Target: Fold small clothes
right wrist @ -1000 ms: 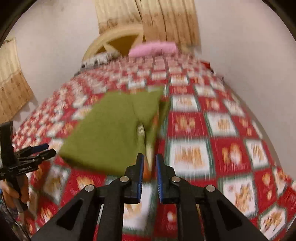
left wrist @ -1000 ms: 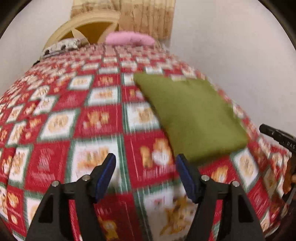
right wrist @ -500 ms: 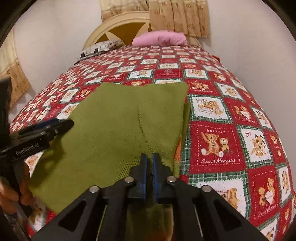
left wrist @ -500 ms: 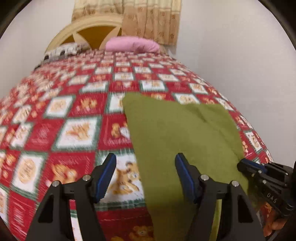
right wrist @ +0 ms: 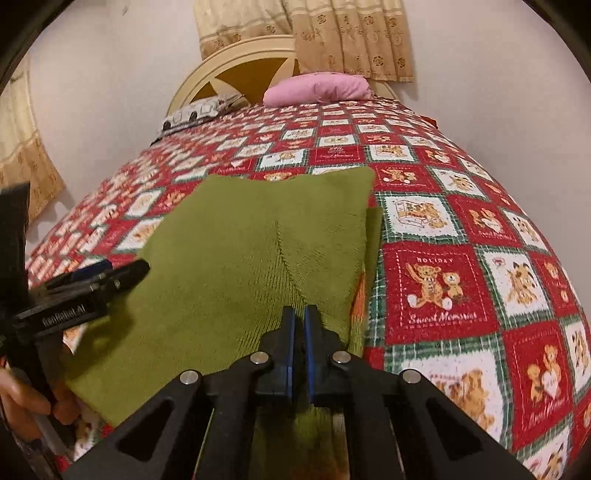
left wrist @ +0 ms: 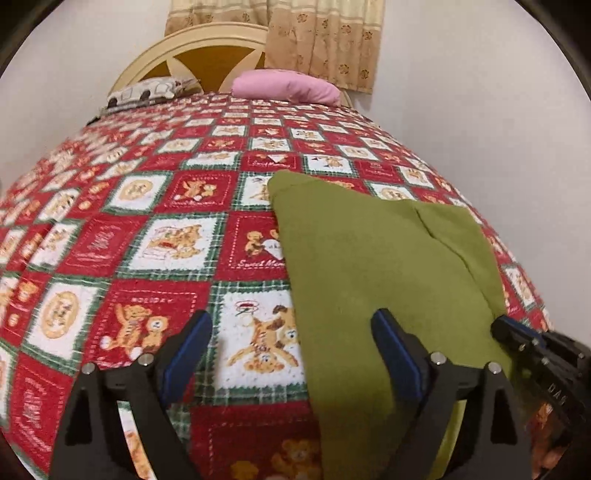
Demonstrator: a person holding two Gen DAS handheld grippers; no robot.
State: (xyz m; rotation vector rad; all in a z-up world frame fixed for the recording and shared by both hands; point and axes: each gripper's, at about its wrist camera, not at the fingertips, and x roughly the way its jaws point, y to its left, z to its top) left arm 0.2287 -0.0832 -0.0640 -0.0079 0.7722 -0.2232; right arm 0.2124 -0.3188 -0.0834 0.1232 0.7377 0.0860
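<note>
An olive green garment (left wrist: pixel 373 266) lies folded on the red teddy-bear bedspread (left wrist: pixel 155 236). My left gripper (left wrist: pixel 291 350) is open, and its right finger hangs over the garment's near left edge. My right gripper (right wrist: pixel 299 332) is shut on the garment's near edge (right wrist: pixel 258 251). In the right wrist view the left gripper (right wrist: pixel 110 277) sits at the garment's left side. In the left wrist view the right gripper (left wrist: pixel 532 343) shows at the garment's right corner.
A pink pillow (left wrist: pixel 284 86) and a patterned pillow (left wrist: pixel 147 92) lie at the headboard (left wrist: pixel 199 48). A white wall (left wrist: pixel 480 110) runs close along the bed's right side. Curtains (right wrist: pixel 347 33) hang behind the headboard.
The garment has come down from a lifted, moving state and now lies flat and closer to me. My left gripper has shifted right over its left edge. My right gripper stays shut on it.
</note>
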